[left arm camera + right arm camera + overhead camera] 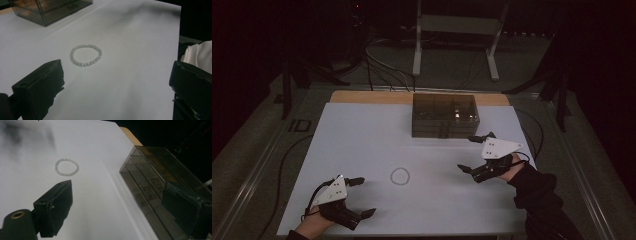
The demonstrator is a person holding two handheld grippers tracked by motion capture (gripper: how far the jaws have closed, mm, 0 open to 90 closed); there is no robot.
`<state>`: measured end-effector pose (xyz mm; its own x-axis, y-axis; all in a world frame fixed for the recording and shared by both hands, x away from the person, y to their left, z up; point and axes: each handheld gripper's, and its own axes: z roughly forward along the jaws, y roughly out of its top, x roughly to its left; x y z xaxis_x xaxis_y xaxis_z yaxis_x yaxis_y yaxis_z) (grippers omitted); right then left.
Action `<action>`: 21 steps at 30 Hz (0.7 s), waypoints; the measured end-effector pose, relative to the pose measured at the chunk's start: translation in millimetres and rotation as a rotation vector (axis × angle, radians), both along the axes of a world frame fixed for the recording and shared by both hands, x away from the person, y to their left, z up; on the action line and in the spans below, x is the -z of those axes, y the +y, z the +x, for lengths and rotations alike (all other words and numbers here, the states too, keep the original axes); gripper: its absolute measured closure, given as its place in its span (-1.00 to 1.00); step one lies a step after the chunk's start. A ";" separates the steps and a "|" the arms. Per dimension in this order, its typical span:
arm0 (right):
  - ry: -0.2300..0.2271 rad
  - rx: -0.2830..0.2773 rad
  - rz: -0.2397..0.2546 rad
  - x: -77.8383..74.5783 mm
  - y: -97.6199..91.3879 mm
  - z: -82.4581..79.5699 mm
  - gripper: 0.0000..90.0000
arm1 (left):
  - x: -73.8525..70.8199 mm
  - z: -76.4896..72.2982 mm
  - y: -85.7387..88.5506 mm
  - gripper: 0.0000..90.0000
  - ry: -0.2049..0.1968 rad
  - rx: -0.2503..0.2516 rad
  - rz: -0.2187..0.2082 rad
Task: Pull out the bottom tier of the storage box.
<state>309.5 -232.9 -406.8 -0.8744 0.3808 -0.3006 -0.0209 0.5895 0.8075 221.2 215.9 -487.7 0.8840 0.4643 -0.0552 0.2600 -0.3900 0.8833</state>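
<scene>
Left tongs (362,196) sit lower left of the high view, black jaws spread wide, gripping nothing; the bracelet (400,176), a small ring of pale round beads, lies flat mid-frame on the smooth white worktop (362,135), between both tongs, touching neither; right tongs (469,153) gape too, just below the smoky see-through plastic box (445,115).

A white table top (362,150) fills the middle, with a strip of bare wood (362,96) along its far edge. Behind it, on the carpeted floor (452,65), stand the white legs of a metal frame (417,45), and black cables (382,70) trail beside them.
</scene>
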 end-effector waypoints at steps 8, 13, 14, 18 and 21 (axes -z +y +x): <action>-0.012 -0.003 -0.033 4.9 12.1 11.7 -0.76 | -0.2 -0.2 0.0 -1.00 -0.002 0.002 0.001; -0.013 -0.015 -0.054 10.8 20.0 17.7 -0.76 | -0.1 -0.1 0.0 -1.00 -0.002 0.002 0.000; -0.016 -0.016 -0.058 12.3 21.9 18.9 -0.76 | -0.1 0.0 0.1 -1.00 -0.003 0.001 -0.001; -0.027 -0.017 -0.083 19.4 28.8 24.4 -0.76 | -0.1 -0.2 0.1 -1.00 -0.001 0.002 -0.002; -0.037 -0.018 -0.110 25.6 33.0 28.3 -0.76 | -0.1 -0.1 0.3 -1.00 -0.001 0.003 -0.005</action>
